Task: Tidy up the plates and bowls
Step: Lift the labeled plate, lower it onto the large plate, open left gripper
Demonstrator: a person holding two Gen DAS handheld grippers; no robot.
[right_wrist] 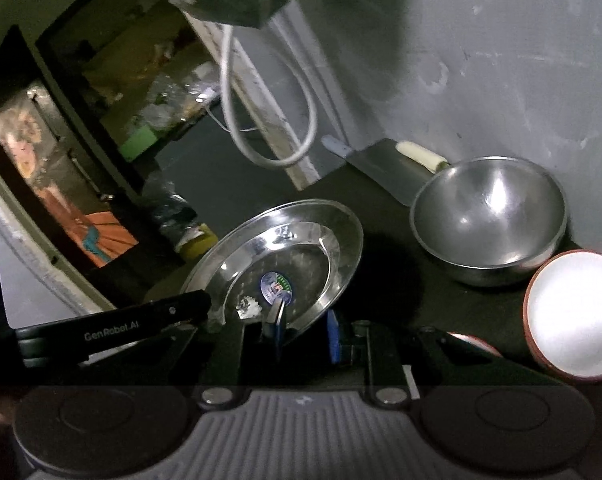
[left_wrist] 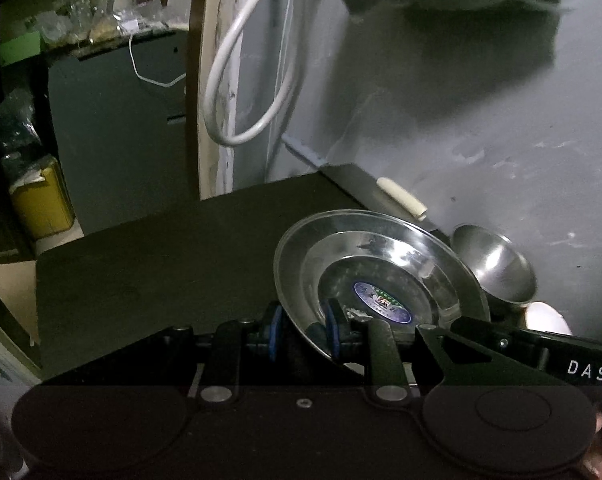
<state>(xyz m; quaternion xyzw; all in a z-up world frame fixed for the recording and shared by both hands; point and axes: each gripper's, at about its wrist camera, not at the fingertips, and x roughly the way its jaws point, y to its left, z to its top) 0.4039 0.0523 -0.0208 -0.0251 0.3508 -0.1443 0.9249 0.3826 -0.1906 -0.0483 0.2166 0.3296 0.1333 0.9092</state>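
Observation:
A steel plate point(left_wrist: 381, 272) with a round blue sticker in its middle hangs tilted above the dark tabletop point(left_wrist: 161, 272). My left gripper point(left_wrist: 305, 332) is shut on its near rim, one blue pad inside the plate and one outside. My right gripper point(right_wrist: 305, 328) is shut on another part of the same plate's point(right_wrist: 301, 248) rim. The left gripper's black body point(right_wrist: 113, 332) reaches in from the left in the right wrist view. A steel bowl point(right_wrist: 489, 216) stands upright behind the plate to the right. A white bowl point(right_wrist: 573, 312) with a reddish outside lies tipped beside it.
A cleaver point(right_wrist: 389, 172) with a cream handle leans at the grey wall point(right_wrist: 501, 60) behind the steel bowl. A white cable point(left_wrist: 241, 80) loops down a door frame at the table's far edge. Past the table's left edge are a dark cabinet point(left_wrist: 113, 128) and a yellow container point(left_wrist: 41, 204).

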